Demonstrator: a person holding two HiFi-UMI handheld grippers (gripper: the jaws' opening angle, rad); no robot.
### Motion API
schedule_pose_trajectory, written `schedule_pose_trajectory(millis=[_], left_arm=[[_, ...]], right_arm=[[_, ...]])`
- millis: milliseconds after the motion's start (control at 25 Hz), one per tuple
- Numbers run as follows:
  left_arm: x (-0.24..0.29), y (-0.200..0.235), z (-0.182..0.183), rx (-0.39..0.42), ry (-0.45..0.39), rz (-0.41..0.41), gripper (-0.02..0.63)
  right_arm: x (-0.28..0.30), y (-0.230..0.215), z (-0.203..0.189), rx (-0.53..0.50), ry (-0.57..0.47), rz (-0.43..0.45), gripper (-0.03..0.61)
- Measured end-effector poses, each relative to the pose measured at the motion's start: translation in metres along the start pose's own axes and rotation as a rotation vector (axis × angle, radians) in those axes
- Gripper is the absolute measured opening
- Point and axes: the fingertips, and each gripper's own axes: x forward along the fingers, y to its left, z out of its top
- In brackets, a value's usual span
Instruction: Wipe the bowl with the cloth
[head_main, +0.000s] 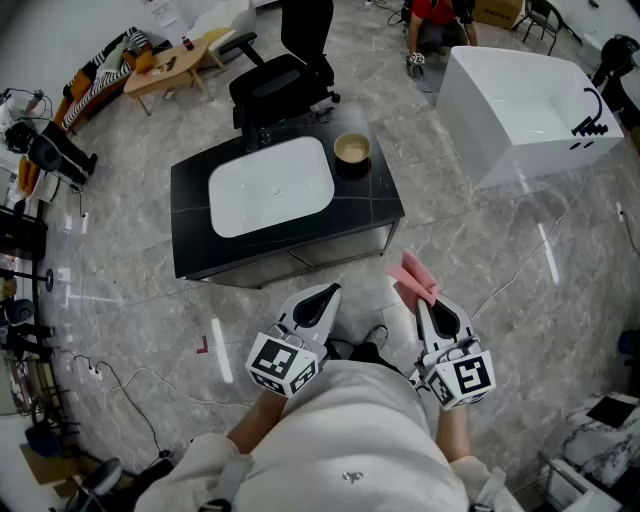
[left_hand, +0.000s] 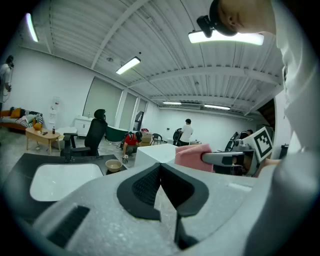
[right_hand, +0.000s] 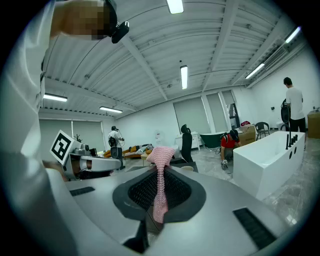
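A tan bowl (head_main: 352, 149) stands on the black counter (head_main: 380, 200), right of the white sink basin (head_main: 271, 185); the bowl (left_hand: 114, 165) shows small in the left gripper view. My right gripper (head_main: 425, 299) is shut on a pink cloth (head_main: 414, 277), which sticks up between its jaws in the right gripper view as cloth (right_hand: 160, 175). My left gripper (head_main: 328, 296) is shut with nothing in it. Both are held close to my body, well short of the counter. The left gripper view shows the cloth (left_hand: 192, 156) in the other gripper.
A black office chair (head_main: 285, 70) stands behind the counter. A white bathtub (head_main: 520, 110) is at the right with a crouching person (head_main: 430, 25) beyond it. A low wooden table (head_main: 170, 68) and sofa sit at the far left. Cables lie on the marble floor.
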Motion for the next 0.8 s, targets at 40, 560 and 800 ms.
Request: schedule_pose_trajectory(millis=[40, 560, 800], left_arm=[[0.0, 0.004, 0.002, 0.008, -0.002, 0.006, 0.011], [0.002, 0.038, 0.024, 0.051, -0.028, 0.104, 0.011], [0.009, 0.025, 0.025, 0.05, -0.02, 0.119, 0.011]], right_arm=[[0.0, -0.002, 0.002, -0.004, -0.003, -0.003, 0.017], [-0.019, -0.04, 0.021, -0.04, -0.055, -0.056, 0.017], [-0.035, -0.059, 0.017, -0.022, -0.05, -0.064, 0.017]])
